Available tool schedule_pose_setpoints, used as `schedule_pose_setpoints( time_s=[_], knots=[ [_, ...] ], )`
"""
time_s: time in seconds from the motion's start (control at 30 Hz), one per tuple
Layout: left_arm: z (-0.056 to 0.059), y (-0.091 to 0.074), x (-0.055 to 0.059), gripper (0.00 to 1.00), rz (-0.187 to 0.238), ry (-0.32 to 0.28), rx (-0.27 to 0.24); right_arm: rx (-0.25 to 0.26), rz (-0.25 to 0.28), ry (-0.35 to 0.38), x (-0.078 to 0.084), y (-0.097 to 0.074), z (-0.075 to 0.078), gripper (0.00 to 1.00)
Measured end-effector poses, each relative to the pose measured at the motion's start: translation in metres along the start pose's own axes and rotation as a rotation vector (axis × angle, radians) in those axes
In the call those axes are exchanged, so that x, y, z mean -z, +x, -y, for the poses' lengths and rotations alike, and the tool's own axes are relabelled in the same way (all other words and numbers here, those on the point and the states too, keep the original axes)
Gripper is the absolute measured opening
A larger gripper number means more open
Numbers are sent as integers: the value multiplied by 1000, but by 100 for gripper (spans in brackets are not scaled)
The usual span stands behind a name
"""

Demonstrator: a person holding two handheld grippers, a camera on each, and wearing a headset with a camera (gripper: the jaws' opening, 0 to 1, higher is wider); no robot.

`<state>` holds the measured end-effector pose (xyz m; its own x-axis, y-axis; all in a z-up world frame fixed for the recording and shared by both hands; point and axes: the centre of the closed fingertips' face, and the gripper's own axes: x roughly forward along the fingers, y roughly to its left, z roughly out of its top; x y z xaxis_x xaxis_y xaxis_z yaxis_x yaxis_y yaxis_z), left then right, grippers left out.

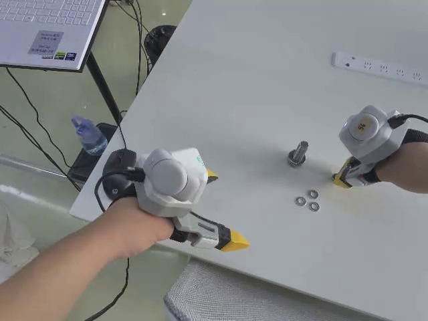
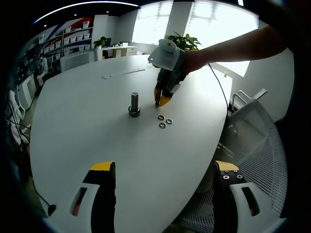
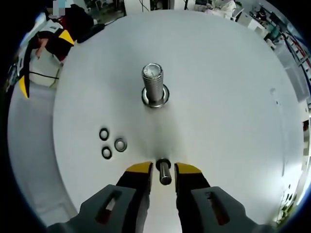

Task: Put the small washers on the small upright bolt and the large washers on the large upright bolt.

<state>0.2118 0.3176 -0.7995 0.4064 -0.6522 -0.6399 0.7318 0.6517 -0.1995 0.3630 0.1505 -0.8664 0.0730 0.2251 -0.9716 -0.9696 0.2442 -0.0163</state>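
On top of my right gripper (image 1: 341,179), at the right of the head view, a round yellow sticker (image 1: 366,125) reads "S5" (the first character might be a 5). The stickers (image 1: 52,44) on the laptop (image 1: 40,13) at upper left carry print too small to read.

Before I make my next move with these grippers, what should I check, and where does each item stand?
1. Small bolt sits between the right gripper jaws: ok.
2. Jaws clamped on it: cannot tell.
3. Large bolt upright on the table, ring at its base: ok.
4. Three washers lie flat, apart from each other, beside the bolts: ok.
5. Left gripper open and empty, near the table edge: ok.
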Motion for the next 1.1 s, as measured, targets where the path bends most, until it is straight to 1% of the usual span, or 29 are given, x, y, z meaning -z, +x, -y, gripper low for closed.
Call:
schedule_pose_setpoints(
  time_s=[0.07, 0.17, 0.37, 0.5, 0.67, 0.77, 0.87, 1.03, 1.1],
  knots=[
    [0, 0, -1, 82, 5, -2, 0, -1, 1, -7, -1, -1, 0, 28],
    [-1, 0, -3, 82, 8, 2, 0, -9, -11, -14, 0, -2, 0, 29],
    [-1, 0, -4, 81, 9, 4, 2, -14, -14, -23, 0, -6, 3, 29],
    [-1, -1, -6, 82, 14, 6, 0, -17, -6, -10, -2, -11, 3, 28],
    [-1, -1, -7, 83, 16, 12, -2, -10, -7, -13, -2, -16, 4, 28],
    [-2, -1, -10, 83, 23, 14, -4, -8, -7, -13, -2, -20, 5, 29],
    [-2, -1, -12, 84, 23, 21, -7, -6, -11, -7, -1, -23, 6, 29],
    [-3, -2, -15, 86, 27, 27, -10, 2, 10, -2, -6, -34, 8, 29],
    [-4, -2, -16, 87, 24, 31, -11, -2, 10, -8, -7, -38, 6, 29]
  ],
)
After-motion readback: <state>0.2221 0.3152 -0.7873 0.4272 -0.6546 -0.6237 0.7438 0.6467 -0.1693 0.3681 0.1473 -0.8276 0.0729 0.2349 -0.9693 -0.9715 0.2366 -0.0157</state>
